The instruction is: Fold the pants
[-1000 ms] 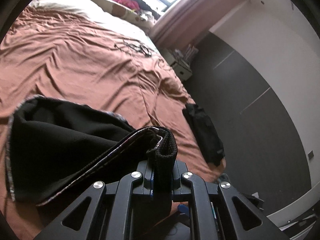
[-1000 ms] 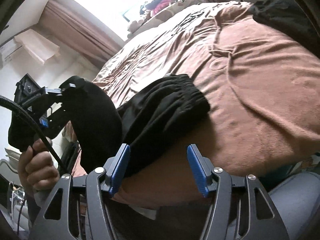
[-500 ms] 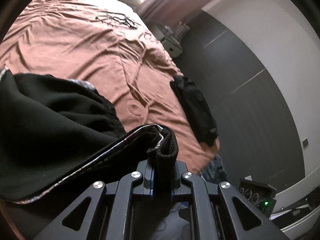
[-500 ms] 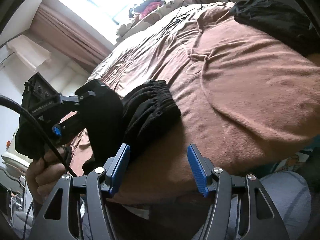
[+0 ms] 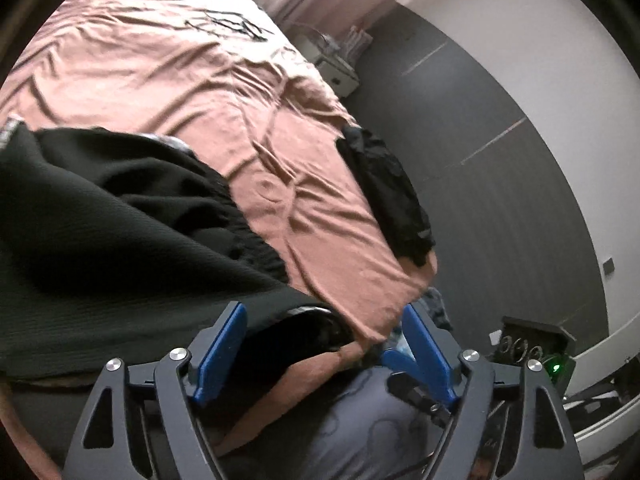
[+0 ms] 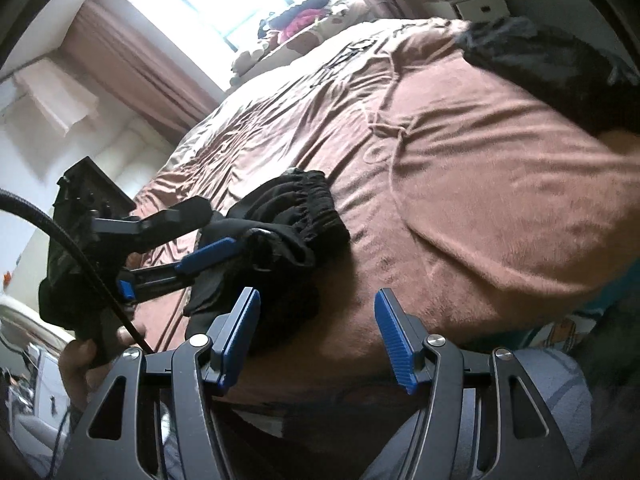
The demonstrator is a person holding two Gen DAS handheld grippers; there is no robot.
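The black pants [image 5: 120, 220] lie folded on the brown bedspread [image 5: 160, 60] near its front edge; their gathered waistband [image 6: 308, 208] faces the middle of the bed. My left gripper [image 5: 324, 344] is low over them and its jaws are opening. A dark fold of the pants lies loose between the blue pads [image 5: 224, 344], which do not press on it. In the right wrist view a hand holds the left gripper [image 6: 212, 232] at the pants' left end. My right gripper [image 6: 316, 334] hovers open just in front of the pants, with only bedspread between its fingers.
A second black garment [image 5: 384, 196] lies at the bed's right edge, also in the right wrist view [image 6: 540, 64]. A black cable [image 5: 228, 26] rests further up the bed. A dark grey wall [image 5: 500, 160] and a nightstand [image 5: 336, 68] stand beyond. The person's grey-clad leg [image 5: 360, 420] is below the grippers.
My left gripper was shut on the pants' edge and has now opened and let it go. It also sank toward the bed. The right gripper stays open, slightly higher.
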